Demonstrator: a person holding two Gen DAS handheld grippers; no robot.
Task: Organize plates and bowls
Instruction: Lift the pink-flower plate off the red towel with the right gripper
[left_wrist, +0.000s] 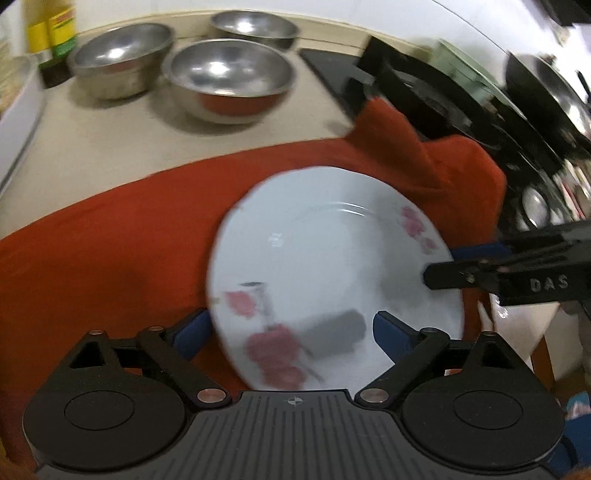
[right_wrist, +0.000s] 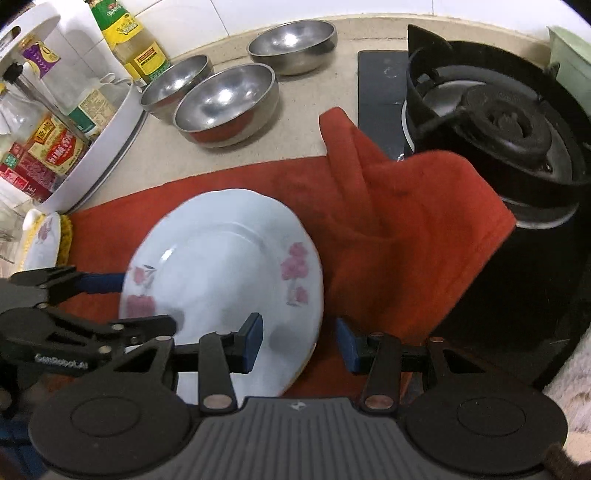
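The left gripper (left_wrist: 291, 334) points steeply down with its blue-padded fingers (left_wrist: 190, 334) spread wide, nothing pressed between them, while the right gripper (right_wrist: 301, 343) tilts down alike, its fingers (right_wrist: 253, 341) parted with a clear gap, neither pad pressing on anything.

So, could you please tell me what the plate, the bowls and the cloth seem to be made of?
Plate: probably glazed ceramic, glossy white with pink flower prints.
Bowls: metal, likely stainless steel, with bright mirror-like reflections.
Cloth: soft red fabric, matte and folding in wrinkles.
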